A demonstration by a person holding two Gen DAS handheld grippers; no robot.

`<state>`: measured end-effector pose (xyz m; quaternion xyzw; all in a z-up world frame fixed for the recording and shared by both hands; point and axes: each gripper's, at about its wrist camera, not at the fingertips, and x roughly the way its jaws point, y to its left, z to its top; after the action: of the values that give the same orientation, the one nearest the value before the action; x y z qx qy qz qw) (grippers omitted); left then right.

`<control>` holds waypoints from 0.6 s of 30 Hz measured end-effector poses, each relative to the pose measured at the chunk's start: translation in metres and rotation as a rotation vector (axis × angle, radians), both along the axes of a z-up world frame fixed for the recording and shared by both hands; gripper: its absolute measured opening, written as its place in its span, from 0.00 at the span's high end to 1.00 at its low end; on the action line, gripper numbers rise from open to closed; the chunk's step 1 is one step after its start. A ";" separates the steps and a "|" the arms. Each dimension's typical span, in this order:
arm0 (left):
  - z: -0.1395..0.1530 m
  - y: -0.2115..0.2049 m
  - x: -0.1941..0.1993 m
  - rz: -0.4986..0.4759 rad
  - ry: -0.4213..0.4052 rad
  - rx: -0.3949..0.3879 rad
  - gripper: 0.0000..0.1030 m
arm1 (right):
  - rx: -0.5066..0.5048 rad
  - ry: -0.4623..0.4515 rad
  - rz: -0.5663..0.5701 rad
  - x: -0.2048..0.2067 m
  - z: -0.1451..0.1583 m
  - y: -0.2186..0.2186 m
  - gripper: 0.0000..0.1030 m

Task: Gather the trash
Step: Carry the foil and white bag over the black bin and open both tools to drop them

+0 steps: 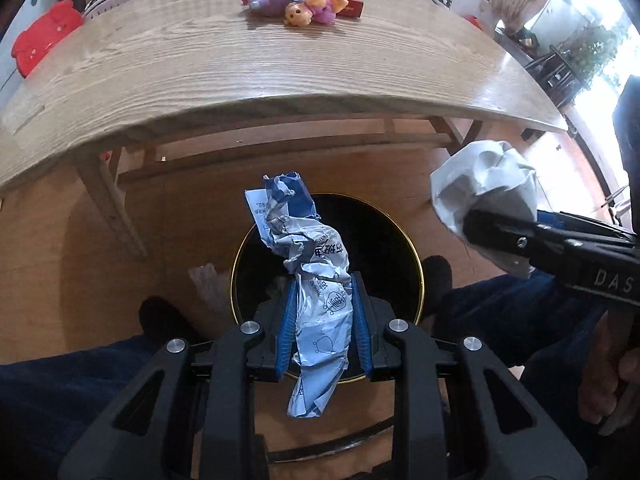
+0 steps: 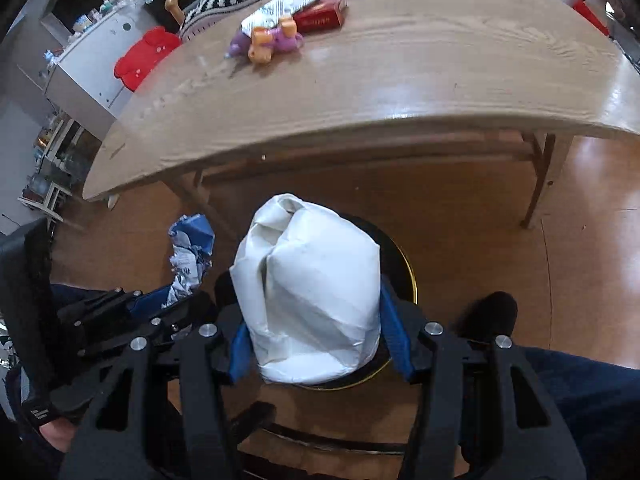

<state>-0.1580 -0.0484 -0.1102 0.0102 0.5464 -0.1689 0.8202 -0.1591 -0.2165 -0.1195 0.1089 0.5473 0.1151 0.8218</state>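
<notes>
over the round black bin (image 1: pixel 384 240) on the floor, both tongs pointed down with trash in them. the left gripper (image 1: pixel 324 320) was clenched on a crumpled blue and white wrapper (image 1: pixel 308 256). the wrapper was long and thin. its long side ran along the fingers, with one end past the tips and over the bin's dark mouth, and the other end hanging back toward the person. so the bin lay right under the wrapper, and letting go looked like enough to drop it in.

the right gripper (image 2: pixel 316 328) was squeezed around a fat white paper wad (image 2: pixel 312 300), with a blue pad on each side of it. from the left camera this wad (image 1: pixel 484 196) sat to the right of the bin's gold rim and looked a bit off to the side. i think the left hand was better lined up, and the right one maybe needed to come more to the left first.

far off, on the wooden table (image 2: pixel 400 80), more stuff lay in a pile: a white wrapper (image 2: pixel 284 4), a red box (image 2: pixel 324 16) and little toys (image 2: pixel 264 42).

the white wad hid most of the bin in the right camera. the inside of the bin was too dark to see what was in it. the person's dark feet stood near the bin on both sides.
</notes>
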 end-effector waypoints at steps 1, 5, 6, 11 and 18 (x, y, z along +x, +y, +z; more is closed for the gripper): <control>0.000 -0.001 0.000 -0.001 -0.002 -0.001 0.75 | 0.001 0.004 0.002 0.000 -0.001 0.000 0.47; -0.001 -0.002 -0.002 0.000 -0.008 0.011 0.75 | -0.009 0.012 0.006 0.003 -0.002 0.002 0.47; -0.002 -0.002 -0.001 0.001 -0.006 0.011 0.75 | -0.011 0.015 0.007 0.003 -0.003 0.003 0.47; -0.004 -0.004 -0.001 -0.001 -0.002 0.019 0.75 | -0.025 0.025 0.024 0.005 -0.007 0.009 0.47; -0.006 -0.009 -0.001 -0.005 -0.005 0.040 0.75 | -0.029 0.033 0.026 0.005 -0.010 0.010 0.46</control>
<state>-0.1590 -0.0576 -0.1163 0.0284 0.5477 -0.1600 0.8207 -0.1545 -0.2065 -0.1291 0.0916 0.5637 0.1159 0.8127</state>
